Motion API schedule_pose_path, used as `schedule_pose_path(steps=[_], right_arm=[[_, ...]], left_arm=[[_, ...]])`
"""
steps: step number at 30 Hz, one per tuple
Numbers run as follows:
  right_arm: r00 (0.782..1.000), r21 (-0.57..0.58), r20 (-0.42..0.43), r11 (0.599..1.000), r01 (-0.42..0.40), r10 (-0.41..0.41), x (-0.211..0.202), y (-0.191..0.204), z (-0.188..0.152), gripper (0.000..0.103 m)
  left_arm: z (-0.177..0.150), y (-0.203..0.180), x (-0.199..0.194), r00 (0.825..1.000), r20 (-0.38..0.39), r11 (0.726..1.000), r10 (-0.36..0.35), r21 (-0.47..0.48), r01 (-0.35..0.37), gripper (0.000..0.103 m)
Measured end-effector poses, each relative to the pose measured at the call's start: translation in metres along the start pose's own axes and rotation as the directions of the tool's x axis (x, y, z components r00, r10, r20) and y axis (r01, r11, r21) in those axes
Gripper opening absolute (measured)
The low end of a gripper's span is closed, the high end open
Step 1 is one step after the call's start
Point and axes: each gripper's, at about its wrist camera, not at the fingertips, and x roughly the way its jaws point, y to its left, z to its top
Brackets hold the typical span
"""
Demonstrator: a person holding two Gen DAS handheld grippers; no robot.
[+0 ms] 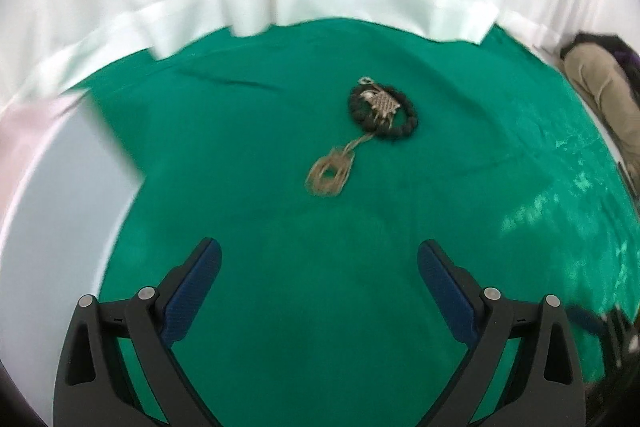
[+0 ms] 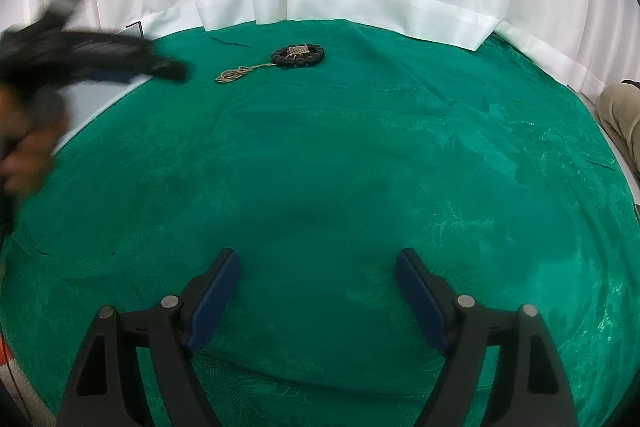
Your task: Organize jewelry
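Both grippers, left gripper (image 1: 319, 269) and right gripper (image 2: 317, 277), are gaping wide, empty; approach likely beginning toward bead bracelet (image 1: 383, 110) and chain (image 1: 329, 174), needing a fine pinch.

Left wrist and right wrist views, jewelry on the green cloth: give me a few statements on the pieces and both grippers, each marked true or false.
1. The black bead bracelet lies flat on the green cloth. True.
2. The left gripper is shut on the chain. False: its jaws stand wide apart with nothing between them.
3. A square metal pendant sits on top of the bracelet. True.
4. The coiled chain lies inside the bracelet's ring. False: the coil lies outside it, on the cloth.
5. The right gripper is touching the bracelet. False: it is open, and the jewelry lies well ahead of it.
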Motion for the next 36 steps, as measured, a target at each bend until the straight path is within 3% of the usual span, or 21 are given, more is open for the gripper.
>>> schedule_pose_path(steps=[2,4,7,8,9,15,20,29,36], right_arm=[[1.0,0.001,0.0,1.0,-0.001,0.001,-0.002,0.001,-0.002,0.084],[1.0,0.001,0.0,1.0,-0.001,0.001,-0.002,0.001,-0.003,0.084],[1.0,0.002,0.0,1.0,-0.002,0.002,-0.002,0.002,-0.003,0.084],[1.0,0.002,0.0,1.0,-0.003,0.003,-0.001,0.003,-0.003,0.085],[1.0,0.002,0.0,1.0,-0.003,0.003,-0.002,0.003,-0.003,0.085],[1.0,0.002,0.0,1.0,-0.004,0.004,-0.001,0.003,-0.003,0.085],[1.0,0.002,-0.001,1.0,-0.004,0.004,0.001,0.007,-0.003,0.085],[1.0,-0.001,-0.002,1.0,0.0,0.0,0.001,0.009,-0.003,0.085],[1.0,-0.003,-0.002,1.0,0.001,-0.001,0.002,0.007,-0.002,0.085]], left_arm=[[0.011,0.002,0.022,1.0,-0.006,1.0,0.029,-0.003,-0.029,0.08],[0.021,0.004,0.041,1.0,-0.02,0.999,0.02,-0.025,-0.02,0.073],[0.024,-0.002,0.048,0.999,0.029,1.0,0.023,0.001,-0.023,0.056],[0.022,-0.006,0.046,0.999,0.048,1.0,0.008,0.02,-0.009,0.023],[0.023,-0.007,0.044,0.999,0.051,1.0,-0.003,0.03,0.001,0.02],[-0.002,-0.001,-0.005,0.991,0.102,0.996,-0.083,0.022,0.081,0.016],[-0.045,0.009,-0.057,0.984,0.112,0.99,-0.139,-0.011,0.141,0.016],[-0.145,0.045,-0.122,0.993,0.071,0.993,-0.097,-0.061,0.101,0.016],[-0.174,0.069,-0.14,0.997,0.065,0.99,-0.044,-0.133,0.053,0.02]])
